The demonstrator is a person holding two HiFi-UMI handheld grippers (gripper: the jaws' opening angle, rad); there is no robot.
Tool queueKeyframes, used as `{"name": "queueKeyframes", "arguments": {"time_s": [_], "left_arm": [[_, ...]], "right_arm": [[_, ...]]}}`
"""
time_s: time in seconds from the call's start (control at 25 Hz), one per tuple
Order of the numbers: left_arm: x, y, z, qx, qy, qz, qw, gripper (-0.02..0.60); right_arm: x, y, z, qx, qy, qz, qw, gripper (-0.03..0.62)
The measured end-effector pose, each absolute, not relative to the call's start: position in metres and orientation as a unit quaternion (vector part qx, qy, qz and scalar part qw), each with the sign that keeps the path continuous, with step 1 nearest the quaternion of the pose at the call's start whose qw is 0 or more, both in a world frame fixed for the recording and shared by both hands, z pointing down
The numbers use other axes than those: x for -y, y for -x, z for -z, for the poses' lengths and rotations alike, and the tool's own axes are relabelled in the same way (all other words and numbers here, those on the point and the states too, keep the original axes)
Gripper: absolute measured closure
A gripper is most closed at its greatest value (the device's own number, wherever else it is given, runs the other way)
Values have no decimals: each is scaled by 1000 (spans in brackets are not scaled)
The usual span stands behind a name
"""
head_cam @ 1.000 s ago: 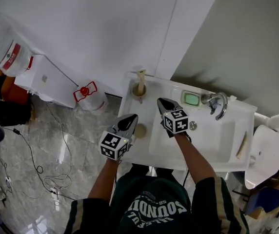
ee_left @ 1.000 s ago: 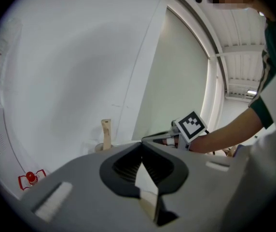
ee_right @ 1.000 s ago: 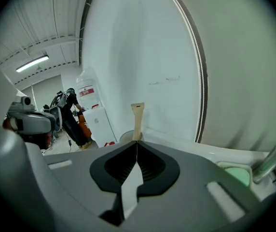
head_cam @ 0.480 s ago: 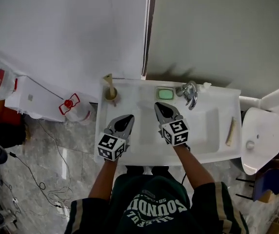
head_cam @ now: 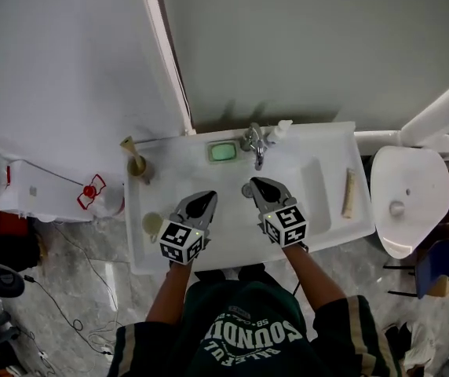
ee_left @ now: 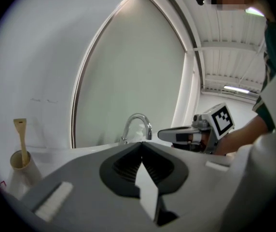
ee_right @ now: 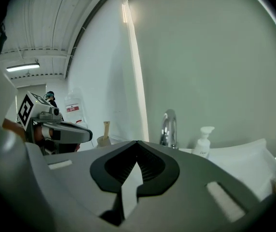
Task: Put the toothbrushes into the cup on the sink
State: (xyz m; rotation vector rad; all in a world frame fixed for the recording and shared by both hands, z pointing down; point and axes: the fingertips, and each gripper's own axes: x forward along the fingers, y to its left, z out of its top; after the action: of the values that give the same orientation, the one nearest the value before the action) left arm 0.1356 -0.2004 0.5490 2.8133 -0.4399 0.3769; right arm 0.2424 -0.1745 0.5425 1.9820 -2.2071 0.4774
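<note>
Now both grippers hover over the front part of the white sink, and neither of them holds anything. The fingers of the left gripper are pressed together with nothing between them, and the fingers of the right gripper are fully closed and empty as well. The beige cup stands at the back left corner of the sink top, and one wooden toothbrush stands in it, leaning a little. A second toothbrush, as I judge from its long pale shape, lies flat on the right rim, well apart from the cup and from both grippers. I think the task is about half done and this one remains to be picked up. The danger is in the pick: it lies on a narrow rim just beside the toilet, so fingers that arrive closed or too low could push it off the edge or into the basin. On the way to the cup it must pass the faucet, and a careless insertion could tip the light cup. A small round beige thing near the left gripper could also be knocked.
</note>
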Motion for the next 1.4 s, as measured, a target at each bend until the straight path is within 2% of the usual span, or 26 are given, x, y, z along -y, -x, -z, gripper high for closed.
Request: {"name": "queueKeyframes", "arguments": {"time_s": [0.6, 0.92, 1.12, 1.4], "left_arm": [[138, -252, -557, 84, -977, -151, 125, 532], [124, -284, -562, 74, -977, -160, 122, 532], [123, -284, -566, 83, -975, -169, 120, 532], [131, -276, -565, 114, -971, -169, 121, 532]], "right_arm": [[52, -407, -583, 627, -750, -203, 46, 592], [-24, -509, -634, 543, -789, -279, 70, 589], [-48, -556, -667, 496, -801, -322, 96, 502], [-66, -614, -709, 454, -793, -377, 151, 477]]}}
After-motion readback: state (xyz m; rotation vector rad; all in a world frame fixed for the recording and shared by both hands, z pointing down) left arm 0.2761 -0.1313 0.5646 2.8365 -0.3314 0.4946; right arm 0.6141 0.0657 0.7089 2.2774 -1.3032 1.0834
